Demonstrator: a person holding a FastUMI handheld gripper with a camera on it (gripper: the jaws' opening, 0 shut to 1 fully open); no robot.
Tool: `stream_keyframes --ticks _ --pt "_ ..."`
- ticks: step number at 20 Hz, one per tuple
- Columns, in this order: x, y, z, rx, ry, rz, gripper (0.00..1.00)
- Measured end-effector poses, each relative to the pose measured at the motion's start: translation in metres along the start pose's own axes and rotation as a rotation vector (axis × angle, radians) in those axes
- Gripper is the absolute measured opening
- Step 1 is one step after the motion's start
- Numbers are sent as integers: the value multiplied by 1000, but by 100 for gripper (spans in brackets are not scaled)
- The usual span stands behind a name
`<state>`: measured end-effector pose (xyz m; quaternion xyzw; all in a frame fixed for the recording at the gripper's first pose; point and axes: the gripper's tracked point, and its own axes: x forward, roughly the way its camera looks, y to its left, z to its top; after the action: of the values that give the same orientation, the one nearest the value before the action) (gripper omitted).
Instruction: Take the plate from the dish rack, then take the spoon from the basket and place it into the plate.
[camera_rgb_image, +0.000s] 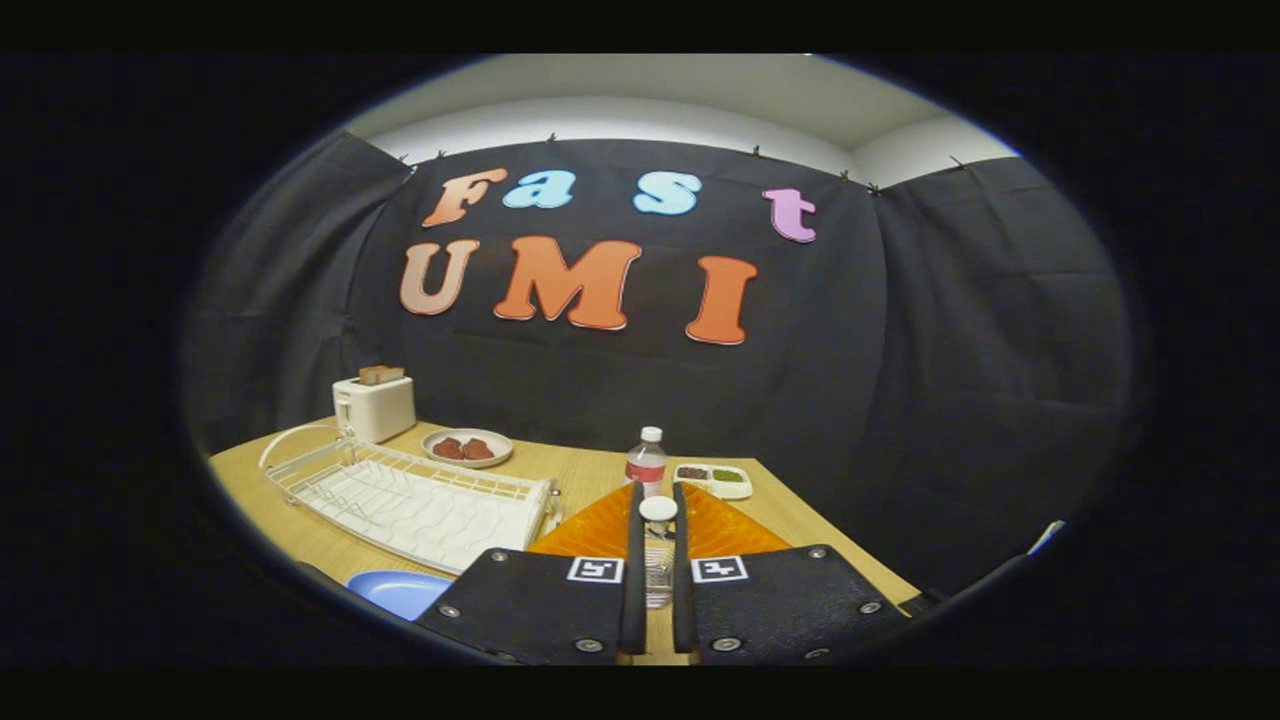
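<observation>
Gripper: the two black fingers stand close together, a narrow gap between them. In that gap sits a spoon, its white rounded end up near the fingertips and a pale, see-through handle running down between the fingers. Both fingers appear to press on it, so the spoon is held.

Plate: blue, lying flat on the wooden table, beside and below the left finger block, just in front of the dish rack. The rack is white wire and stands ahead and to the left of the fingers. Spoon and plate are apart.

An orange basket lies directly under and behind the fingers, showing on both sides of them.

Beyond the fingertips: a bottle with a white cap, and just beside it a small white tray with dark and green fillings. Further left: a small plate with red-brown pieces, and a white toaster.

Gripper pose: level, pointing forward across the table toward the black cloth wall, raised above the basket.
</observation>
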<state>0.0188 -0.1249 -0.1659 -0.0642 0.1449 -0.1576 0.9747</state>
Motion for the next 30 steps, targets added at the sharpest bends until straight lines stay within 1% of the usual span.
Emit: stream_keyframes --ticks 4,10,17,21,27,30 --pt "-28 6 27 -40 -38 21 11" --pt "-65 37 49 -15 -78 130 10" --pt "-90 82 16 -22 -38 291 10" --pt "-104 114 -6 -20 -16 412 11" --pt "-107 140 -37 1 -3 482 11" --pt "-104 150 -61 5 21 504 11"
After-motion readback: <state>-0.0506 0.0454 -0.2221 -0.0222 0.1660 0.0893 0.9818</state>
